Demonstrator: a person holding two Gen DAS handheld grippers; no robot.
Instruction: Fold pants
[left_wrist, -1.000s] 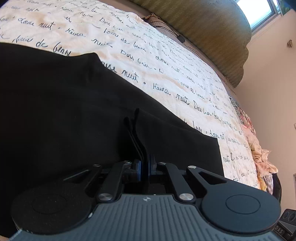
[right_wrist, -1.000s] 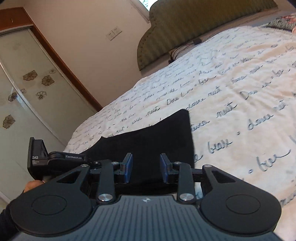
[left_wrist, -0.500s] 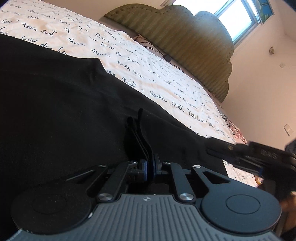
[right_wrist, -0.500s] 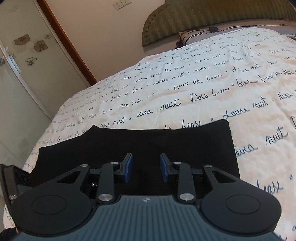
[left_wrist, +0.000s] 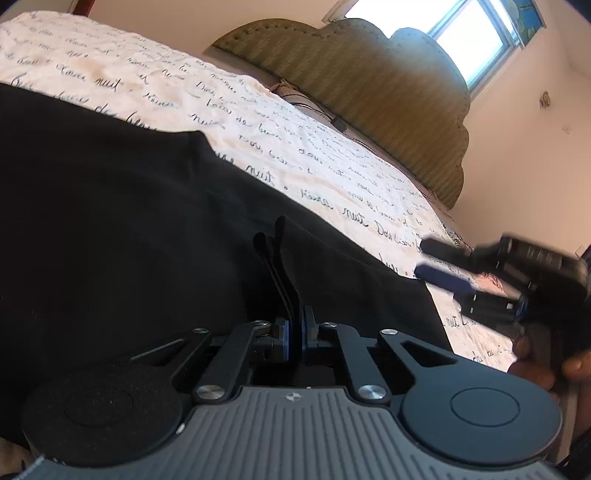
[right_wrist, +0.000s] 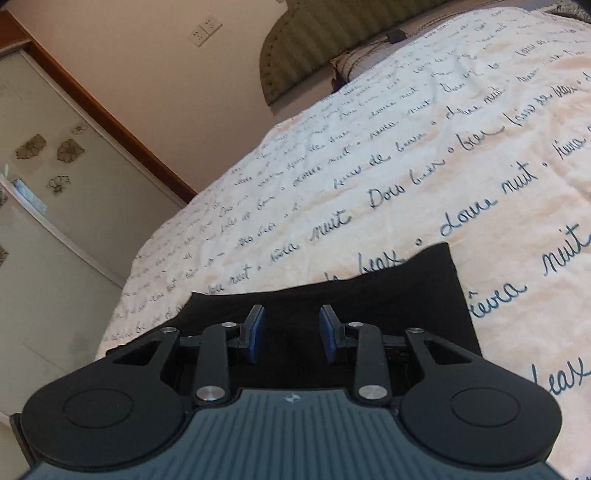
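Note:
Black pants (left_wrist: 129, 221) lie spread on a cream bedspread with blue script. My left gripper (left_wrist: 294, 326) is shut on a pinched fold of the pants' near edge, which stands up between the pads. My right gripper (right_wrist: 291, 334) is open and empty, low over another part of the pants (right_wrist: 369, 295) near a squared corner. The right gripper also shows in the left wrist view (left_wrist: 461, 269), blurred, at the right beyond the pants' edge, held by a hand.
The bedspread (right_wrist: 406, 166) stretches ahead to a padded olive headboard (left_wrist: 369, 92) with a pillow and a cable at its foot. A window (left_wrist: 472, 33) is above it. A wardrobe with flower-patterned doors (right_wrist: 55, 184) stands left of the bed.
The right gripper has swung lower over the pants' corner and has come further into the left wrist view from the right. The left gripper keeps its hold and has tilted slightly.

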